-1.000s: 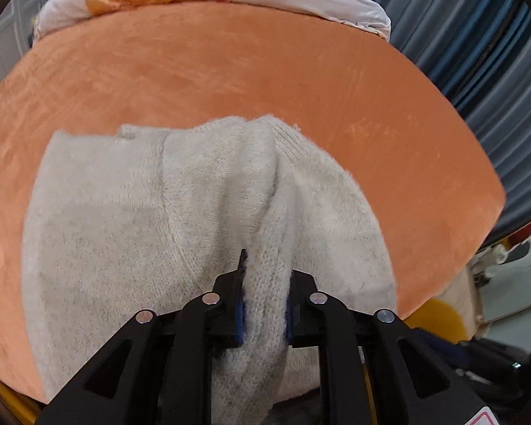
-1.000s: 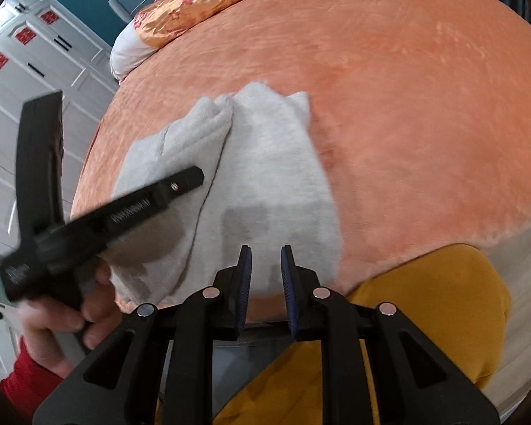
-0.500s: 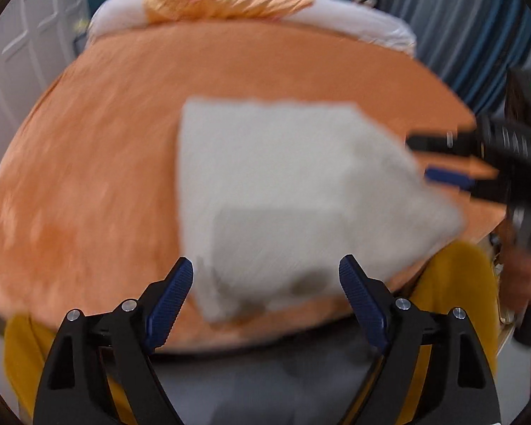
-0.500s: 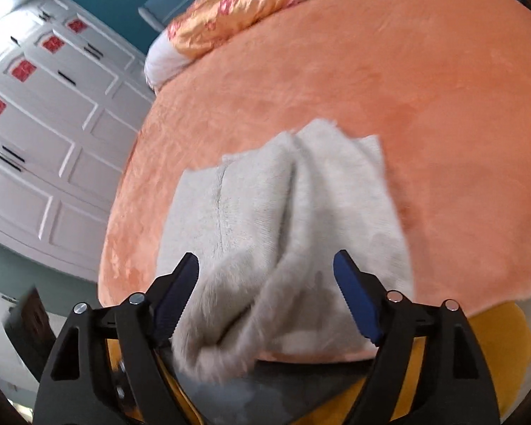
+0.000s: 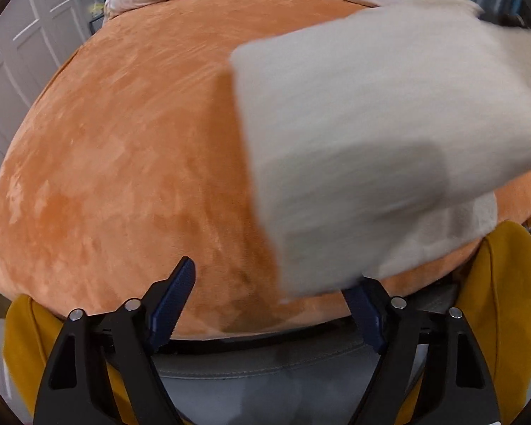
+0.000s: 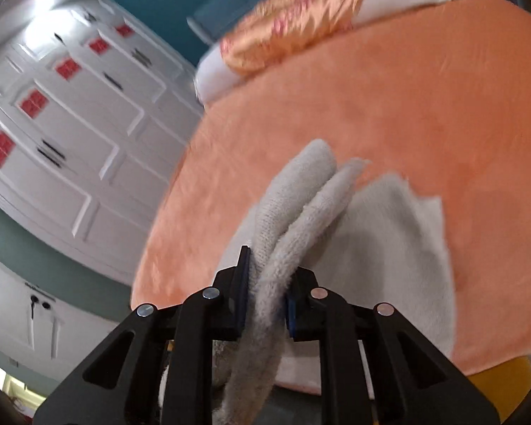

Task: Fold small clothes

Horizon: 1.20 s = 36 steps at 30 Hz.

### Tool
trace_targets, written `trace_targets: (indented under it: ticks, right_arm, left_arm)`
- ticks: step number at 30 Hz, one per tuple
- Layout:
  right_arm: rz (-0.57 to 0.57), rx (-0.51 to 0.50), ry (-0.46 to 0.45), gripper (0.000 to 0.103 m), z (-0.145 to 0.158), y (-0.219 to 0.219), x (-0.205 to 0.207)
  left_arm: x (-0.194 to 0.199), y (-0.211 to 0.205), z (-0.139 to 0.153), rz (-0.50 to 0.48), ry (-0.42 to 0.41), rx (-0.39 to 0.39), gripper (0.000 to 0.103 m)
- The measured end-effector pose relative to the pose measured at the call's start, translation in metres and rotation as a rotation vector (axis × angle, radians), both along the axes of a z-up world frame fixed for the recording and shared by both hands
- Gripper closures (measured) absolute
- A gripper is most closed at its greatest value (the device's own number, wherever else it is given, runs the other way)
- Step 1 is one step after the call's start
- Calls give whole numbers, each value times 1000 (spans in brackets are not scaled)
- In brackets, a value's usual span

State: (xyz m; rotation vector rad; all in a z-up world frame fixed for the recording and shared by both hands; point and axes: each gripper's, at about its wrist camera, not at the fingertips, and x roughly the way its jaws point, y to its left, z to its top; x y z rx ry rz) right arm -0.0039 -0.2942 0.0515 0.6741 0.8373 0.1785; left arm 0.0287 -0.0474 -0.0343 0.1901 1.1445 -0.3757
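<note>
Cream knit filled both views: the small garment (image 5: 389, 148) lay on the orange bed cover (image 5: 124, 177), at about two o'clock in the left wrist view, one side of it lifted off the cover. The hold had changed hands within the second. The left gripper (image 5: 265, 301), which a second before had pinched a fold of the knit, had let go and drawn off toward nine o'clock; its fingers (image 5: 173, 297) stood wide apart with nothing pressed between them, the cloth's near corner only overlapping the right one. The right gripper (image 6: 265, 290), empty a second earlier, had just closed its fingers on a thick doubled roll of the garment (image 6: 293, 219) and held it raised, the roll running toward twelve o'clock. I judged a fold was starting from the right side, the left hand free to take the opposite edge. No container appeared in either view; only pillows (image 6: 293, 42) lay at the bed's far end.
</note>
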Motion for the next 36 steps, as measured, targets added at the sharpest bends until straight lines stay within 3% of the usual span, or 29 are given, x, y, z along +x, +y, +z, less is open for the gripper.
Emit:
trace_targets:
  ticks: [1,4,6,10,14,18,20,22,24,26,28,30,32,33,34,36]
  right_arm:
    - [-23,-14,43,87,-14,-9,0]
    - [-57,-85,327,86,-99,-33,8]
    - [-73,-63,297,80,-102,-34,-1]
    - [-91,-118,225,76,-64,-28,-18]
    - [-19,-138,179,66,-38,-12,-38]
    - [37,-127,197,54,-50,-1,-49]
    - [43,-158,239,57,-62,2,-46]
    - [55,-144,261,78,-68,10,-43]
    - [65,-121,189,87,-52,12,-48]
    - [56,-73,68,88,-20,7,-60]
    - [33,-16,5,89,-5,-3,-72]
    - [-4,-37,59,89,-23,-13,-75]
    - [-18,-160,245,89,-74,-15,-69]
    - [-8,-168,317,89,-97,-13,-67]
    - [-6,-137,340,89,-114,-10,-69]
    - [-32,-100,317,88,-113,-11,-76]
  left_arm:
    - [4,2,-4,10,15,-4,30]
    - [13,2,-10,23,55,-36,33]
    - [13,-3,-10,5,38,-11,33]
    - [6,-5,1,-16,21,-8,36]
    - [-5,-3,29,-50,33,-97,36]
    - [-10,-4,58,-40,-18,-201,34]
    - [-4,-7,61,-28,-11,-234,33]
    - [9,-10,53,1,21,-236,33]
    - [19,-12,45,27,35,-217,33]
    - [26,-10,44,49,45,-223,33]
    - [21,-7,44,60,45,-232,33]
    - [21,-9,38,55,58,-202,30]
    - [23,-12,23,38,89,-142,30]
    - [23,-17,8,23,113,-102,30]
    - [23,-20,1,23,128,-81,30]
    - [22,-21,-12,38,154,-62,30]
